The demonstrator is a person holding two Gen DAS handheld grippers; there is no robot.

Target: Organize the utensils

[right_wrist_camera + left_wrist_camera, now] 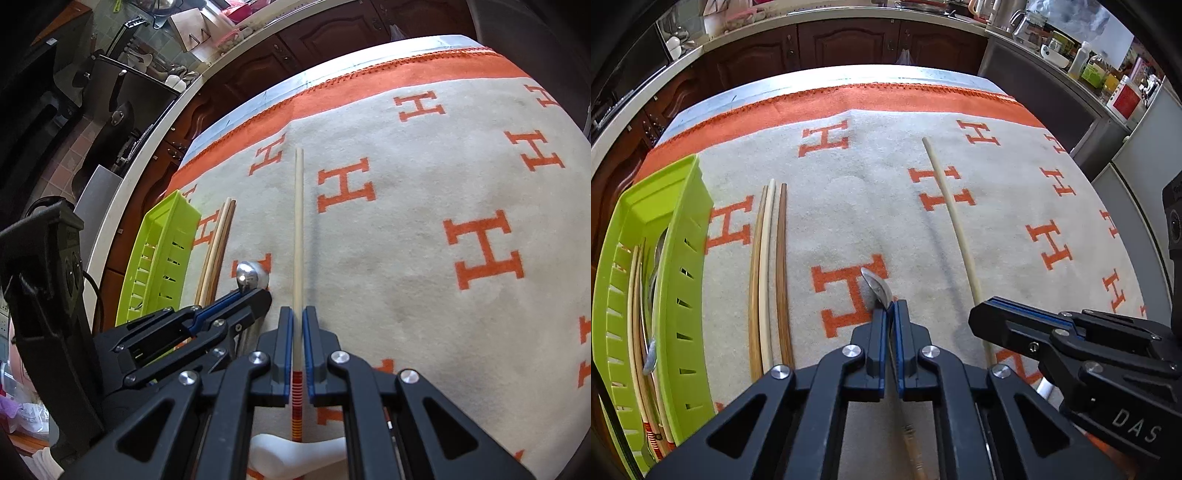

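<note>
My left gripper (890, 308) is shut on a metal spoon (877, 286). Its bowl sticks out past the fingertips, and a wooden handle runs back under the jaws. My right gripper (298, 314) is shut on a pale chopstick (298, 221) with red and orange bands near its held end. That chopstick (955, 218) stretches away over the cloth. Three more chopsticks (768, 273) lie side by side next to a lime-green slotted tray (677, 280), which holds several chopsticks and a spoon. The two grippers are side by side, with the right gripper (975, 314) just right of the left gripper (267, 291).
A cream cloth (406, 277) with orange H letters and an orange border covers the table. Dark wood cabinets and a counter run behind the table's far edge. A cluttered shelf of jars and bottles (1089, 62) stands at the right. A white rest (295, 454) lies under the right gripper.
</note>
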